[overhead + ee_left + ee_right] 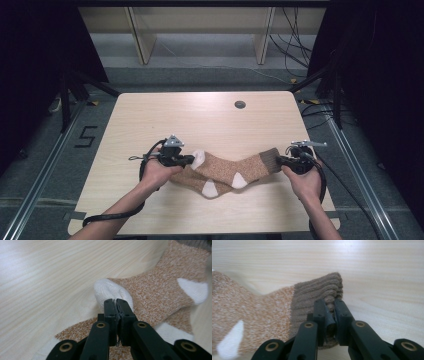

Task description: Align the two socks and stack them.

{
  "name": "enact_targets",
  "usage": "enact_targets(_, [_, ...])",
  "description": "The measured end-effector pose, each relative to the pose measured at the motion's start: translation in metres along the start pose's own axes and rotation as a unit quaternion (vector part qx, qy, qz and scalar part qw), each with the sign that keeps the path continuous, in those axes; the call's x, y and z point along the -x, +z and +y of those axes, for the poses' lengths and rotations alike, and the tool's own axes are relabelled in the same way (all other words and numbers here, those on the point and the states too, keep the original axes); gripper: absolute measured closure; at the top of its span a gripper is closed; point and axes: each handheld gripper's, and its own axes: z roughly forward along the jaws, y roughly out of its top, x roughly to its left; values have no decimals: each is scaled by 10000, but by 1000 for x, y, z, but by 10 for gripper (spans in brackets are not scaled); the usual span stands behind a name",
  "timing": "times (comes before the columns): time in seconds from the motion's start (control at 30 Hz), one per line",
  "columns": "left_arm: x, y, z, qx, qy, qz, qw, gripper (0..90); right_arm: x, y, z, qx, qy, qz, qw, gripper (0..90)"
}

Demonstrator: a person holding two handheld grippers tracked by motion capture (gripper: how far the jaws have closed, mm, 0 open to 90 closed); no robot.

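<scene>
I clamp my left hand-held gripper (pixel 116 305) on the top sock's (pixel 235 167) white toe and my right hand-held gripper (pixel 329 305) on its brown cuff, stretching it flat over its mate (pixel 200 182) on the surface (pixel 200 115), apparently to align the pair.

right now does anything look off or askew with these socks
Nothing damaged or spilled. The two socks are only roughly stacked: the lower one pokes out in front, so toes and heels don't line up. The left gripper pinches the top sock's white toe, the right gripper its brown cuff.
</scene>
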Motion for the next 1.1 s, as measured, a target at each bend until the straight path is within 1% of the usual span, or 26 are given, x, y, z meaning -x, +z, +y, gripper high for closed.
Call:
enact_targets(0.03, [1,-3,1,48,-14,-18,10000,870,-4,-2,1,90,83,46,9999,819])
enact_targets(0.07, [1,-8,2,91,-3,-12,10000,870,-7,-7,4,24,91,61,9999,820])
enact_targets(0.1, [2,-11,3,124,-2,-28,9999,870,-8,-9,6,171,-141,108,9997,821])
enact_targets(0.13, [1,-13,3,128,27,-44,9999,870,-10,-12,8,200,-253,115,9994,821])
enact_targets(0.2, [0,-21,4,139,46,-2,9999,870,-16,-15,11,242,-279,212,9991,821])
enact_targets(0.23, [0,-23,4,148,49,-23,9999,870,-19,-17,12,260,-414,212,9986,821])
enact_targets(0.27, [-1,-27,4,205,8,26,9998,869,-22,-17,13,279,-411,224,9985,821])
enact_targets(0.33, [-5,-36,2,161,52,75,9998,869,-29,-20,15,245,-357,252,9987,821])
enact_targets(0.37, [-7,-40,0,155,45,88,9998,869,-30,-20,15,303,-496,311,9978,821])
enact_targets(0.4, [-9,-45,-2,164,31,114,9998,869,-32,-20,16,281,-528,342,9976,821])
enact_targets(0.47, [-13,-54,-6,118,84,221,9997,869,-39,-20,15,248,-411,446,9978,821])
enact_targets(0.5, [-15,-58,-8,119,78,252,9996,868,-40,-19,15,235,-527,437,9974,821])
enact_targets(0.53, [-17,-62,-11,99,82,263,9996,868,-46,-20,13,103,-315,502,9982,821])
enact_targets(0.57, [-19,-66,-14,76,68,288,9995,868,-46,-16,13,205,-553,574,9966,821])
enact_targets(0.6, [-22,-69,-18,46,62,345,9994,868,-50,-15,12,146,-528,548,9970,821])
enact_targets(0.63, [-24,-70,-21,31,32,331,9994,868,-53,-13,10,77,-569,606,9965,821])
enact_targets(0.7, [-28,-72,-28,11,-45,382,9993,867,-61,-9,7,-73,-415,686,9968,820])
enact_targets(0.77, [-33,-72,-34,-3,-104,425,9990,867,-64,-2,4,-25,-659,736,9951,820])
enact_targets(0.8, [-34,-71,-36,-4,-143,440,9989,867,-66,0,3,-113,-646,684,9955,820])
enact_targets(0.83, [-36,-71,-38,-12,-148,498,9986,866,-66,3,3,-200,-712,768,9943,820])
enact_targets(0.87, [-37,-69,-40,-16,-157,516,9985,866,-69,6,1,-227,-637,695,9953,820])
enact_targets(0.9, [-38,-67,-42,11,-221,493,9985,866,-69,9,0,-256,-667,632,9954,820])
enact_targets(1.0, [-41,-61,-46,-50,-251,498,9984,865,-70,14,-2,-319,-688,666,9949,819])
enact_targets(1.03, [-42,-59,-48,-120,-234,490,9985,864,-70,16,-2,-399,-659,564,9954,819])
enact_targets(1.07, [-43,-57,-51,-141,-254,517,9982,863,-68,18,-3,-307,-890,576,9939,818])
enact_targets(1.1, [-44,-55,-52,-177,-227,523,9982,863,-67,21,-5,-219,-866,561,9944,817])
